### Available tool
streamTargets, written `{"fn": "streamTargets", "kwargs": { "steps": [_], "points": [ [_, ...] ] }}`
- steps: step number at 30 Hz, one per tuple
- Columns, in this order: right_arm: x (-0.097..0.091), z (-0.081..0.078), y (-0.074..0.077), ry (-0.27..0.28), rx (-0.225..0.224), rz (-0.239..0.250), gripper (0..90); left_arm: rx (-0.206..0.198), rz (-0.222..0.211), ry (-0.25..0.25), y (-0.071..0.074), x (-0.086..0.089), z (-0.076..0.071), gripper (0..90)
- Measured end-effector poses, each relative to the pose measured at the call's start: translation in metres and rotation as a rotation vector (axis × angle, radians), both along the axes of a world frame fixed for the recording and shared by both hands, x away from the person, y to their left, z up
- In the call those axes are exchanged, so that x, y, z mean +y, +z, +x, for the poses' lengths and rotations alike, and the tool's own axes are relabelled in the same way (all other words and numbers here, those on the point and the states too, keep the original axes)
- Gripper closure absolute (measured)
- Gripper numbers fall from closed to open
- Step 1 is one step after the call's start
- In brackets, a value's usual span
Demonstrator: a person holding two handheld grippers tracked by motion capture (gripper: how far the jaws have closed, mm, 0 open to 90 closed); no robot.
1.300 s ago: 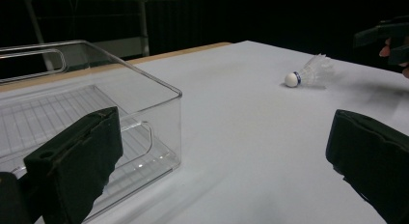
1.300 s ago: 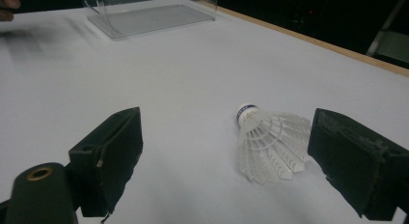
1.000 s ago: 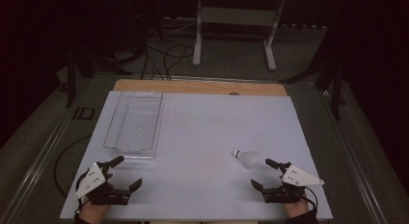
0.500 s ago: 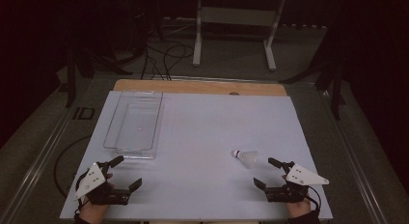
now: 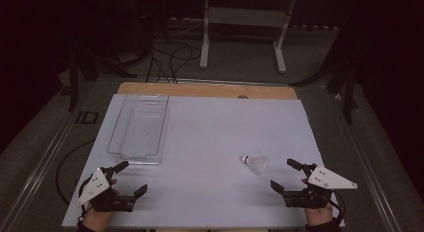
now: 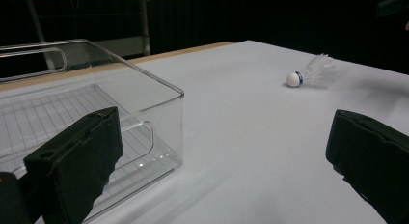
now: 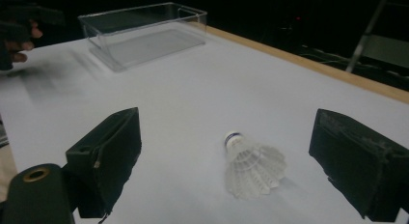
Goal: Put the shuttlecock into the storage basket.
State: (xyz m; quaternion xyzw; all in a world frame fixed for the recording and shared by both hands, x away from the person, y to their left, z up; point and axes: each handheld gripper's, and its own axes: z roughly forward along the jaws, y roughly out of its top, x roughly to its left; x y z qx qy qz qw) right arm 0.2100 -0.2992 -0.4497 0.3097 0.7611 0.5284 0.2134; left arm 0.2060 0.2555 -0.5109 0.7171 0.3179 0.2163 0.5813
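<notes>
just short of the shuttlecock, the right tongs gape wide and empty: close gently on its cork, not feathers, while left tongs idle wide beside the bin.

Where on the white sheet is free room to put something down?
The wide middle, between the clear bin and the shuttlecock, is bare, and so is the far right part up to the wooden edge. It is tighter near the shuttlecock, beside the open right tongs.
</notes>
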Motion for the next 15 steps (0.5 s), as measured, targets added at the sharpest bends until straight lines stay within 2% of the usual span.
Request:
{"fn": "streamTargets", "kwargs": {
  "steps": [8, 15],
  "points": [
    [-0.002, 0.004, 0.019, -0.032, 0.016, -0.007, 10.6, -0.004, 0.009, -0.004, 0.0, -0.002, 0.0, 0.2],
    [-0.002, 0.011, 0.033, -0.055, 0.022, -0.049, 9.9, -0.001, 0.006, -0.005, 0.0, -0.002, 0.001, 0.2]
  ]
}}
